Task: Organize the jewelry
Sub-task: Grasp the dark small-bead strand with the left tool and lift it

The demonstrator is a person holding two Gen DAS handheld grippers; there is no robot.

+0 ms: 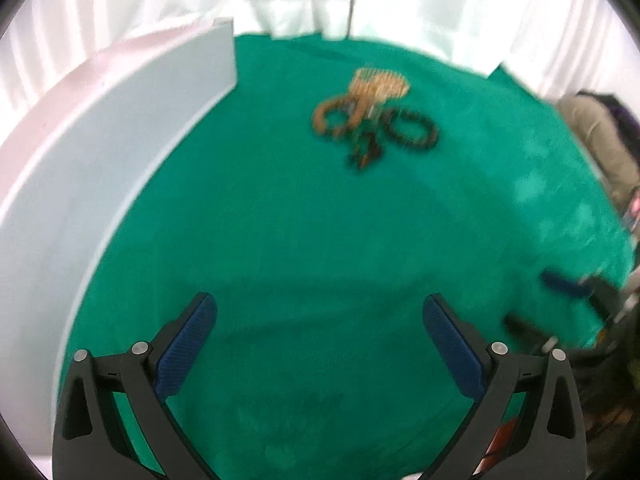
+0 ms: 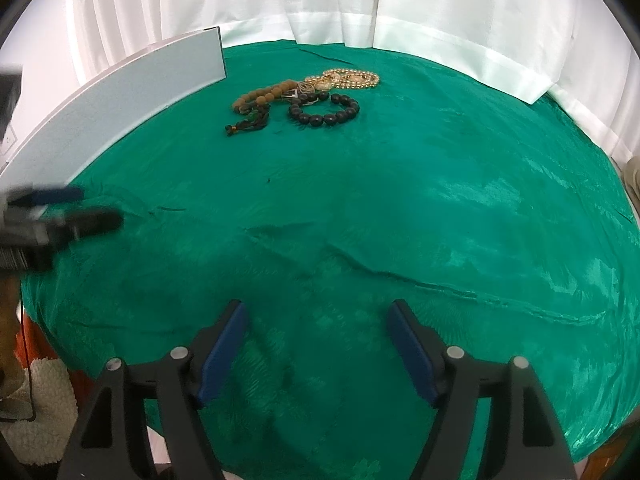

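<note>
A heap of jewelry lies far back on the green cloth (image 2: 360,208). It holds a black bead bracelet (image 2: 316,120), a brown bead bracelet (image 2: 264,98), a gold bead necklace (image 2: 352,79) and a dark corded piece (image 2: 244,125). The left wrist view shows the same heap blurred, with the black bracelet (image 1: 408,145) and gold necklace (image 1: 380,84). My left gripper (image 1: 320,298) is open and empty over bare cloth, well short of the heap. My right gripper (image 2: 317,304) is also open with nothing between its fingers. Each gripper shows blurred at the other view's edge.
A pale flat box lid or board (image 2: 120,92) stands along the cloth's left side (image 1: 120,140). White curtains (image 2: 320,0) hang behind the table. A person's beige sleeve (image 1: 592,140) is at the right edge. A fleecy white item (image 2: 48,392) sits below the table's left edge.
</note>
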